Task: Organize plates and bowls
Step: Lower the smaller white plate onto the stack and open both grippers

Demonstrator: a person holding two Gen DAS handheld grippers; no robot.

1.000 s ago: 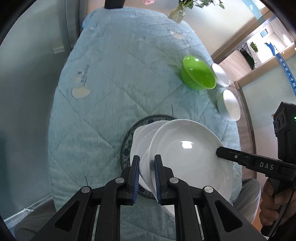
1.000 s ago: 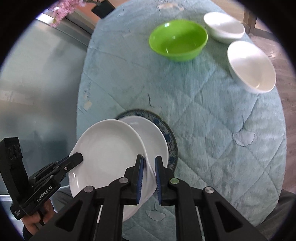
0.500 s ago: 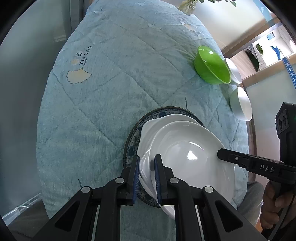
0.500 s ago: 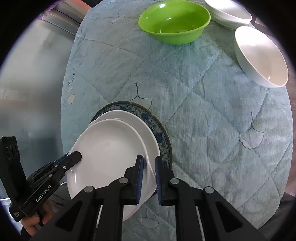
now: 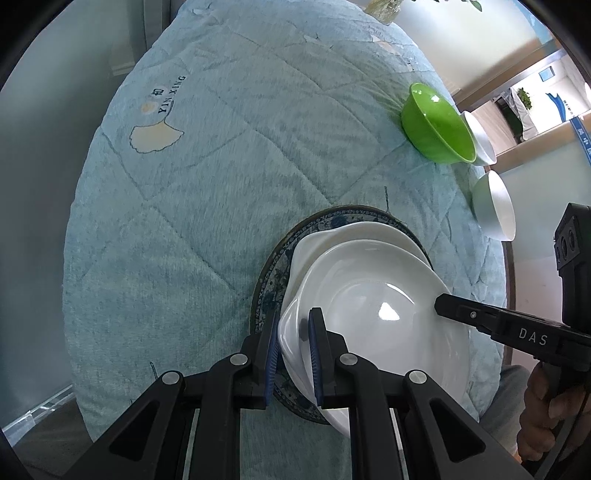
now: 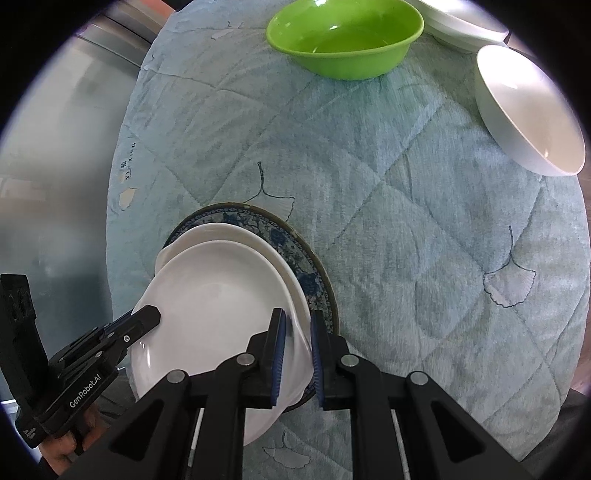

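A white plate (image 5: 373, 314) (image 6: 218, 310) is held by both grippers, low over a second white plate (image 5: 354, 232) (image 6: 236, 236) that lies on a blue patterned plate (image 5: 273, 273) (image 6: 295, 251). My left gripper (image 5: 293, 325) is shut on the held plate's left rim and shows in the right wrist view (image 6: 147, 317). My right gripper (image 6: 297, 328) is shut on its right rim and shows in the left wrist view (image 5: 443, 304). A green bowl (image 5: 436, 125) (image 6: 343, 37) and white bowls (image 5: 495, 210) (image 6: 528, 110) stand farther off.
The table wears a light blue quilted cloth (image 5: 229, 184) (image 6: 406, 206). A second white bowl (image 5: 480, 136) (image 6: 461, 26) sits behind the green one. A flower vase (image 5: 384, 9) stands at the far edge. The floor drops away past the table's right rim.
Both grippers have lowered the held white plate closer onto the stacked plates. The cameras have come nearer the table.
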